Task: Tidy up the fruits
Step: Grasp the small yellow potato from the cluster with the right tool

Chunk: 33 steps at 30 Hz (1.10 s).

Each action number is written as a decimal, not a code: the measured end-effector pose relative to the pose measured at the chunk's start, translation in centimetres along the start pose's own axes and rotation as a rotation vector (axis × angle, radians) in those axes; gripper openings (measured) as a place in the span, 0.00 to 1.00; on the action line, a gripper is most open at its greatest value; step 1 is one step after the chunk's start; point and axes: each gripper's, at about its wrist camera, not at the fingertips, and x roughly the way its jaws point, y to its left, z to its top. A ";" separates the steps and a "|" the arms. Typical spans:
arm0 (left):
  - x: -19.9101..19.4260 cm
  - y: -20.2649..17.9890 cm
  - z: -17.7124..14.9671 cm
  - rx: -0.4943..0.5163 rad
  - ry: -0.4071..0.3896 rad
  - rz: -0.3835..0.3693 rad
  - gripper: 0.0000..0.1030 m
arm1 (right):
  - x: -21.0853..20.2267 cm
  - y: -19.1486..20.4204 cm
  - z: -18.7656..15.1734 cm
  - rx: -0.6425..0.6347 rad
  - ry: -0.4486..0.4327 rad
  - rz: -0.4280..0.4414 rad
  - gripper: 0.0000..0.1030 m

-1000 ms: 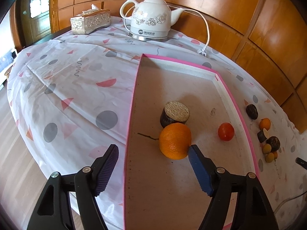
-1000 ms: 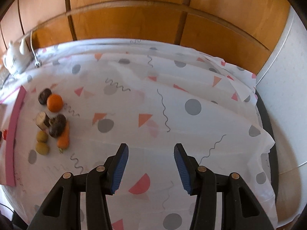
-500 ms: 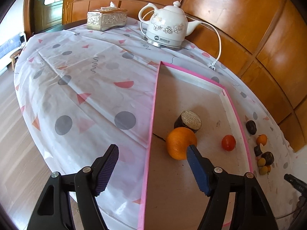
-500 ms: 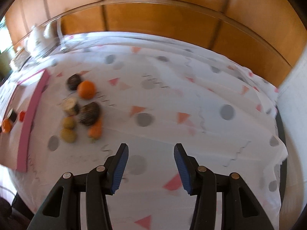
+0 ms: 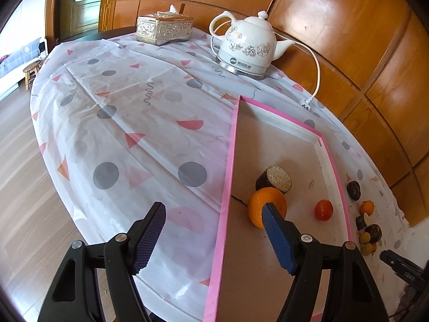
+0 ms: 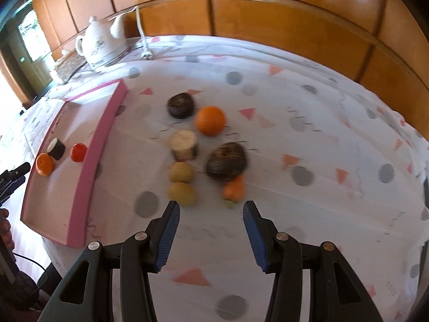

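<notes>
With three fruits already in the pink-rimmed tray [image 6: 102,134], I held both the left gripper [image 5: 213,237] and right gripper [image 6: 210,232] released and empty, the right one nearing the loose fruit pile [image 6: 203,147] mid-table, needing a descent onto one piece.

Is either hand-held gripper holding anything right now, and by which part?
Nothing is held. The left hand-held gripper is open above the pink tray's edge, beside the orange. The right hand-held gripper is open and empty above the tablecloth.
</notes>
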 end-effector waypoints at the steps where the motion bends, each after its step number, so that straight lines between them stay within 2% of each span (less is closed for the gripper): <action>1: -0.1 0.0 0.0 0.000 -0.002 -0.001 0.72 | 0.4 0.5 0.2 -0.007 0.002 0.006 0.48; 5: -0.5 0.3 0.1 -0.006 -0.010 0.002 0.72 | 2.5 2.0 1.1 -0.016 0.012 0.011 0.48; 8: -0.7 0.7 0.2 -0.018 -0.013 0.007 0.72 | 4.3 2.4 1.5 -0.011 0.045 -0.007 0.30; 9: -0.7 0.9 0.2 -0.022 -0.014 0.009 0.72 | 5.2 2.5 1.5 -0.009 0.072 -0.025 0.28; 15: -0.8 1.0 0.1 -0.028 -0.013 0.008 0.72 | 5.5 3.4 1.0 -0.051 0.049 -0.066 0.28; 19: -0.9 0.8 0.1 -0.019 -0.014 0.005 0.72 | 5.5 3.0 0.7 -0.020 0.037 -0.037 0.29; 24: -0.9 0.9 0.1 -0.013 -0.008 0.009 0.73 | 5.3 3.3 0.5 -0.009 0.028 -0.051 0.29; 33: -0.8 0.8 -0.1 -0.006 0.004 0.002 0.73 | 3.6 3.1 -1.9 0.020 0.024 -0.015 0.28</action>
